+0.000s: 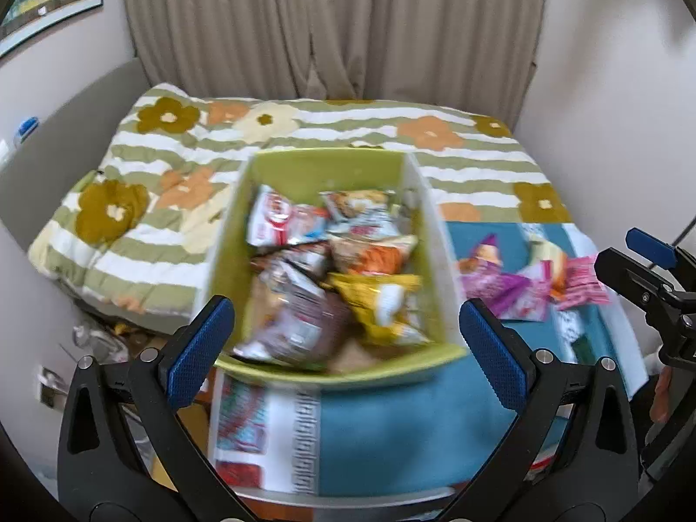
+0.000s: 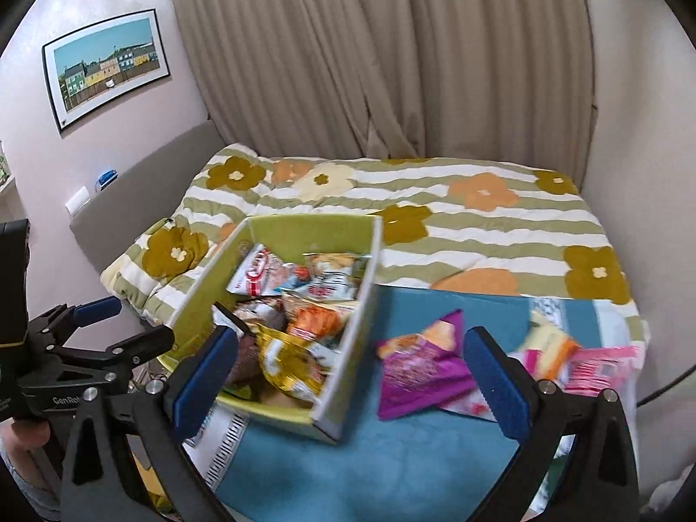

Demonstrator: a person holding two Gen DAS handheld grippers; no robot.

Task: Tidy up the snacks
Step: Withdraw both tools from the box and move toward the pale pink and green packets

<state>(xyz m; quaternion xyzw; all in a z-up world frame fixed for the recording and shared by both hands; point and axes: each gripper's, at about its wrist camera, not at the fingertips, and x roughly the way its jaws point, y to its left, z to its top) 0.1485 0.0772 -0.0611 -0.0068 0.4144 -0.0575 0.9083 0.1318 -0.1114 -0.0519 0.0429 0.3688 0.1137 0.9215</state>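
In the left wrist view, the left gripper (image 1: 343,343) is held above the near rim of the green box (image 1: 304,169), its blue pads spread wide with nothing between them; snack packets (image 1: 330,256) are heaped inside, and the right gripper (image 1: 652,269) is seen at 3 o'clock. In the right wrist view, the right gripper (image 2: 352,374) is poised over the blue cloth (image 2: 391,456), fingers apart and empty, a purple packet (image 2: 417,369) lying between them; a pink packet (image 2: 596,365) is found at 3 o'clock, the box at 10 o'clock.
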